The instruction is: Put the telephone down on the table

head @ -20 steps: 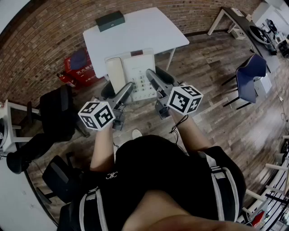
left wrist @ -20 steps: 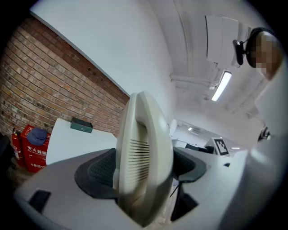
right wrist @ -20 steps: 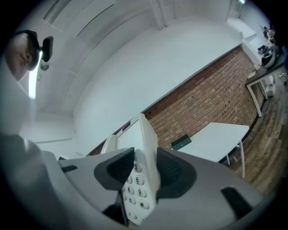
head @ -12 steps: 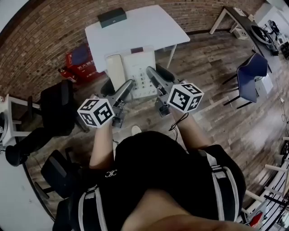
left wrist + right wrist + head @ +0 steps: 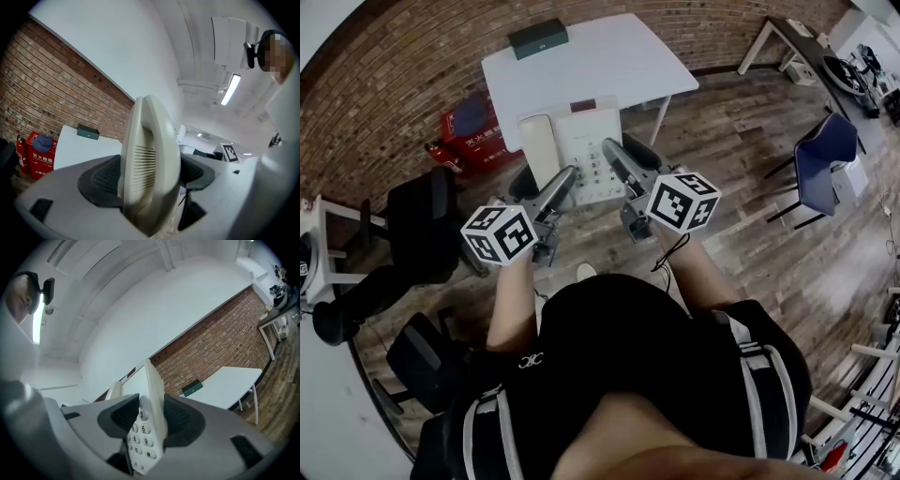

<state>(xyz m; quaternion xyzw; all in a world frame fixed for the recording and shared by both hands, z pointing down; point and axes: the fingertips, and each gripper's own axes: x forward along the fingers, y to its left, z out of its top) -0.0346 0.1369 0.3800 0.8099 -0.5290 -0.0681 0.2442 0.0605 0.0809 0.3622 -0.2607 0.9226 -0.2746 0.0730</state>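
The telephone (image 5: pixel 578 150) is held in the air in front of the white bench (image 5: pixel 591 61), not yet set down. The left gripper (image 5: pixel 563 180) is clenched across the handset (image 5: pixel 150 168), and the right gripper (image 5: pixel 616 157) across the keypad edge of the base. The plastic shell is judged rigid, light and smooth enough to slip. The cradled handset could be dislodged, so both side edges are best gripped level.

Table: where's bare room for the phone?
Nearly all of the table is bare: everything right of and nearer than the box at its far left corner, out to the right edge. Only that corner is taken. The phone hides part of the near edge.
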